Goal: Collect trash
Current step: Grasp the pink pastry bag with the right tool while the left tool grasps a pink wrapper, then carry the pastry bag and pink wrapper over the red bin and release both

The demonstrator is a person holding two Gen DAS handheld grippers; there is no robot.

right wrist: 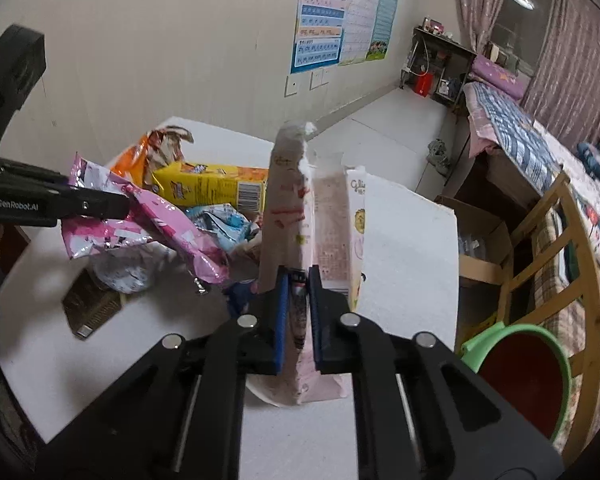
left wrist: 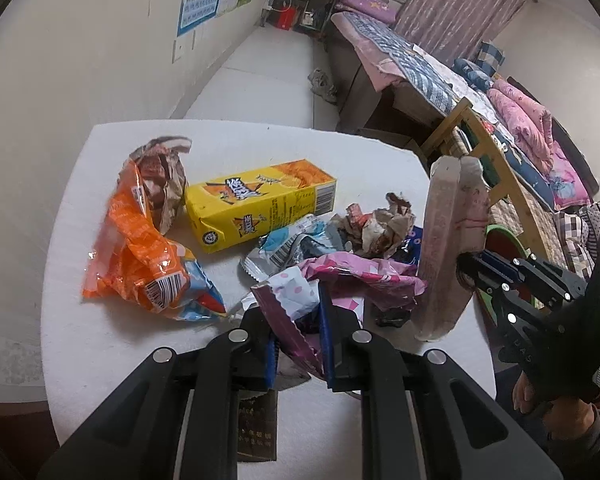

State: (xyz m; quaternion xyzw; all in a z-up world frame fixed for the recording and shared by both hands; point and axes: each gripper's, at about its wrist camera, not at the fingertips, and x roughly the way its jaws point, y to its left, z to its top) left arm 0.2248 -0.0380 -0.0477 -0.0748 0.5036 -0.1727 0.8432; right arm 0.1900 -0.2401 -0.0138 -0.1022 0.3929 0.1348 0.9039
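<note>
Pinched in the right hand-held gripper [right wrist: 298, 308], a pink box [right wrist: 300, 216] probably goes next into the bin [right wrist: 516, 376] beside it; left hand-held gripper [left wrist: 300, 344] clamps a wrapper [left wrist: 300, 292].

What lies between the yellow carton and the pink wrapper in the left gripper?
A crumpled blue-and-silver wrapper lies between yellow carton and pink wrapper, seen in left wrist view.

Left gripper [left wrist: 300, 332] clamped; right gripper [right wrist: 299, 320] clamped, fingers narrow.
</note>
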